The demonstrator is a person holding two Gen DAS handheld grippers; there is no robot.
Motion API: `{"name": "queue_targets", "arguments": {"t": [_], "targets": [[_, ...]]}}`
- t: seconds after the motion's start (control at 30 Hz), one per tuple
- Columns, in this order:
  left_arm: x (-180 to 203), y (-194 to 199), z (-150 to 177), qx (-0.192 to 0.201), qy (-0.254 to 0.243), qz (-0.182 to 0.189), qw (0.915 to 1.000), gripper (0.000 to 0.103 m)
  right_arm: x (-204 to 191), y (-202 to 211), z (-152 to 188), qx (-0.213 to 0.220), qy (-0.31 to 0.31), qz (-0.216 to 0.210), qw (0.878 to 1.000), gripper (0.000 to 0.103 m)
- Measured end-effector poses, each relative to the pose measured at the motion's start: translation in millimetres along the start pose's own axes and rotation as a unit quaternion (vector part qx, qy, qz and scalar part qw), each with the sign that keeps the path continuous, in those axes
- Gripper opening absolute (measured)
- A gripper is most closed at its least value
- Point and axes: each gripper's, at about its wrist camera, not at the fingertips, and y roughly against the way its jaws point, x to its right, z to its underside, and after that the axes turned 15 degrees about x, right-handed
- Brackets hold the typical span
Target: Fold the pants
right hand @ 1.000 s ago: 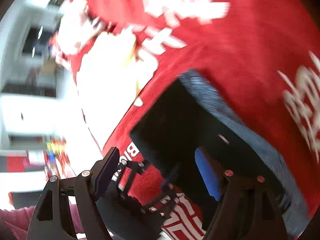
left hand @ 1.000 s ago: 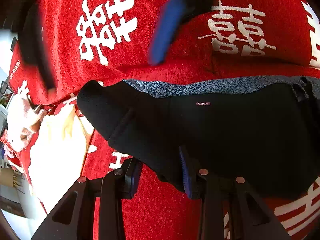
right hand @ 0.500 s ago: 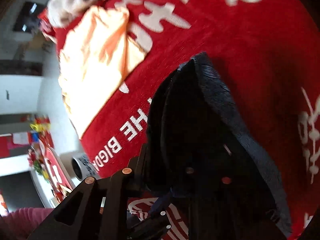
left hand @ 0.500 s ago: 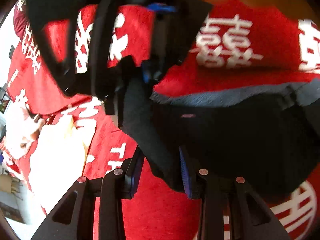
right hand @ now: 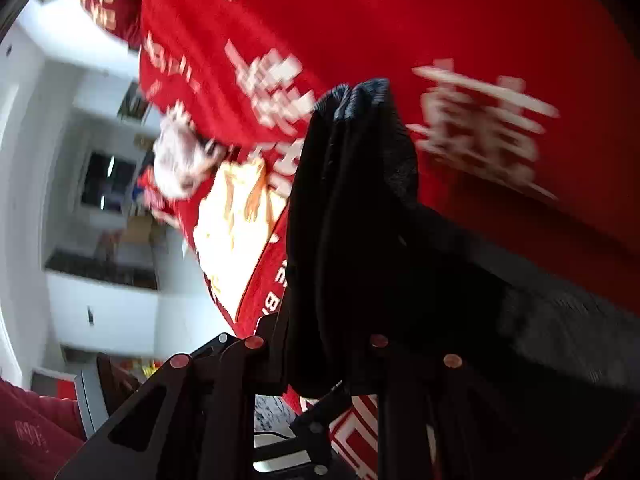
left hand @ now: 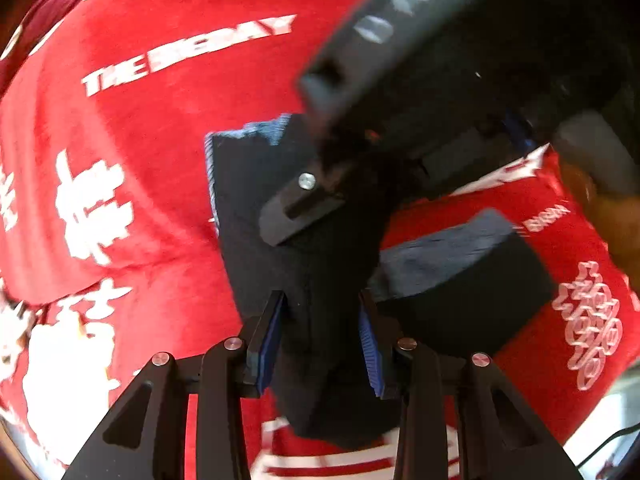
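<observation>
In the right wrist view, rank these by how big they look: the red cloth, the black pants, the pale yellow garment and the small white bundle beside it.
1. red cloth
2. black pants, which hang close to the camera, so they look larger than they are
3. pale yellow garment
4. white bundle

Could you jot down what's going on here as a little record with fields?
Garment: black pants, bunched and lifted
Surface: red cloth with white lettering
Left gripper: jaws shut on pants
Right gripper: jaws shut on pants
Nearby: pale garment lying on the cloth
Fold: not finished
</observation>
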Motion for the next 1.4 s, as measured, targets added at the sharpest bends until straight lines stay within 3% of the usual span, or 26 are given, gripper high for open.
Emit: {"name": "queue_targets", "arguments": {"t": [0.2,0.47,0.67,1.1,1.17,1.37,1.4], "targets": [[78,-9,-9,-0.01,-0.041,0.059,0.9974,0.036,68,89,35,0.063,-0.066,0.012,0.996,0.02],[140,-22,-1,-0.033,-0.082,0.09,0.992,0.036,138,142,76,0.106,-0.141,0.015,0.984,0.021],[165,-35,4,-0.049,-0.099,0.098,0.989,0.036,159,145,84,0.11,-0.155,0.018,0.982,0.021],[183,-63,39,-0.095,-0.102,0.103,0.9849,0.037,199,131,115,0.074,-0.171,0.07,0.98,0.021],[184,-64,41,-0.1,-0.104,0.102,0.9843,0.041,201,131,118,0.071,-0.167,0.075,0.981,0.022],[178,-52,38,-0.104,-0.099,0.121,0.9822,0.042,200,132,122,0.069,-0.167,0.092,0.979,0.023],[177,-49,37,-0.104,-0.098,0.125,0.9818,0.049,200,132,122,0.069,-0.167,0.095,0.979,0.023]]}}
